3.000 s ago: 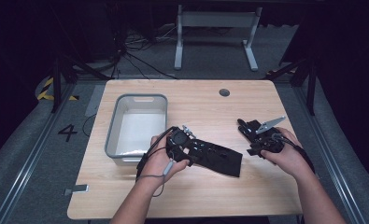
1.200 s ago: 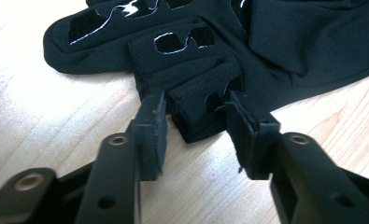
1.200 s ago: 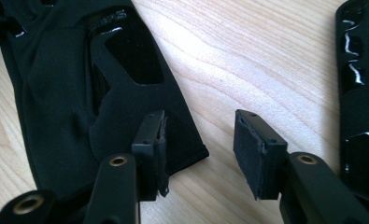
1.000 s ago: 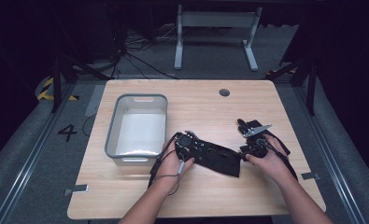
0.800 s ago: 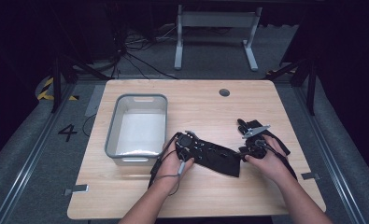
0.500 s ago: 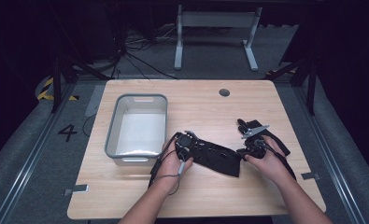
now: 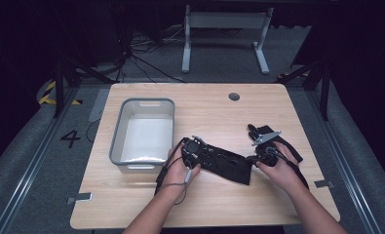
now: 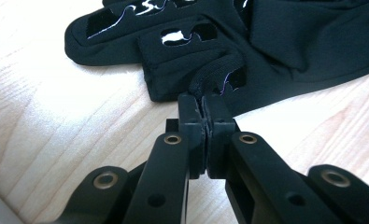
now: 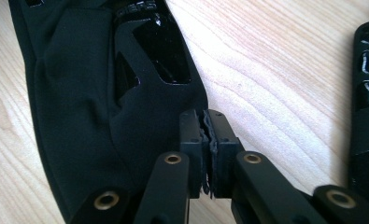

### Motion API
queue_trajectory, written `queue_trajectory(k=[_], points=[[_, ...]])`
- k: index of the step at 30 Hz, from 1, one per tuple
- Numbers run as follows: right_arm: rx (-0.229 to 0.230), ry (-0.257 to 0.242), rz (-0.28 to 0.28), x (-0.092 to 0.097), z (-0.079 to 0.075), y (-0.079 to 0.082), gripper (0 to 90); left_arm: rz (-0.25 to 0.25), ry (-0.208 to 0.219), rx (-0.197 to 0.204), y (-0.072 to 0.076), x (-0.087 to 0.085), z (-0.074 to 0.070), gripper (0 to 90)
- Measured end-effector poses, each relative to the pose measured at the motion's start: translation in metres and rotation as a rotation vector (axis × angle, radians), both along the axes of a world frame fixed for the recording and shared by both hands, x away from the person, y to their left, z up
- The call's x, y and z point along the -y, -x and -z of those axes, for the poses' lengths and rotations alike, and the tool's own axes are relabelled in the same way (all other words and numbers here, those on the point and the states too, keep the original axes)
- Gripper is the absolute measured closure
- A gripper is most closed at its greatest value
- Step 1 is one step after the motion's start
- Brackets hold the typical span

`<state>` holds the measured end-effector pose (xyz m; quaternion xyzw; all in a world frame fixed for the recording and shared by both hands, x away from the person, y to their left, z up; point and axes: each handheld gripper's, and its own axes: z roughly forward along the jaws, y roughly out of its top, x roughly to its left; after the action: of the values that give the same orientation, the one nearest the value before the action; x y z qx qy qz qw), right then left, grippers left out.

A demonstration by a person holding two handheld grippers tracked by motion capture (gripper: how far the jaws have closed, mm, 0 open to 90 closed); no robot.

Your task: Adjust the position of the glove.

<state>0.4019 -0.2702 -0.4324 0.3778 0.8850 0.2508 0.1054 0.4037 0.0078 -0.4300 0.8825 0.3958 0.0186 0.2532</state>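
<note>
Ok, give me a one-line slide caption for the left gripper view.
Left gripper pinched shut on a fingertip edge of the black glove, lying on the wooden table.

We are seeing a grey bin (image 7: 144, 131) sitting empty on the wooden worktop (image 7: 209, 105), a second black glove (image 7: 278, 141) lying nearby.

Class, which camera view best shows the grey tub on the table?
The high view: the whole grey tub shows from above, open side up, left of the black glove. The left gripper view catches perhaps a sliver of it at its bottom left corner; the right gripper view looks at the glove and tabletop.
</note>
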Motion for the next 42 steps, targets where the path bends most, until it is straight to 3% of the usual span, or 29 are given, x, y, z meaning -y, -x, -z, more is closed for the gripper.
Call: queue_trajectory(k=[7,9,17,21,25,27,28,30,42], points=[[0.069,-0.023,-0.004,0.003,-0.013,0.006,87.1,0.013,0.007,0.029,0.009,0.001,-0.011,88.3],[0.107,-0.022,-0.002,0.005,-0.018,0.009,87.3,0.019,0.013,0.038,0.013,0.002,-0.015,88.3],[0.157,-0.023,-0.011,0.009,-0.037,0.021,87.4,0.083,0.002,0.094,0.043,0.014,-0.044,88.3],[0.147,-0.002,-0.015,0.013,-0.044,0.028,87.3,0.135,-0.007,0.093,0.057,0.024,-0.054,88.2],[0.106,-0.011,-0.029,0.020,-0.048,0.031,87.3,0.176,-0.014,0.070,0.068,0.031,-0.060,88.2],[0.093,-0.013,-0.033,0.022,-0.048,0.031,87.3,0.189,-0.023,0.064,0.069,0.032,-0.060,88.2],[0.055,-0.005,-0.033,0.024,-0.047,0.030,87.3,0.215,-0.039,0.040,0.070,0.035,-0.059,88.2],[0.029,-0.003,-0.033,0.026,-0.044,0.029,87.3,0.235,-0.056,0.018,0.071,0.038,-0.057,88.3],[-0.060,0.041,-0.040,0.023,-0.025,0.022,87.1,0.294,-0.090,-0.080,0.068,0.045,-0.043,88.3]])
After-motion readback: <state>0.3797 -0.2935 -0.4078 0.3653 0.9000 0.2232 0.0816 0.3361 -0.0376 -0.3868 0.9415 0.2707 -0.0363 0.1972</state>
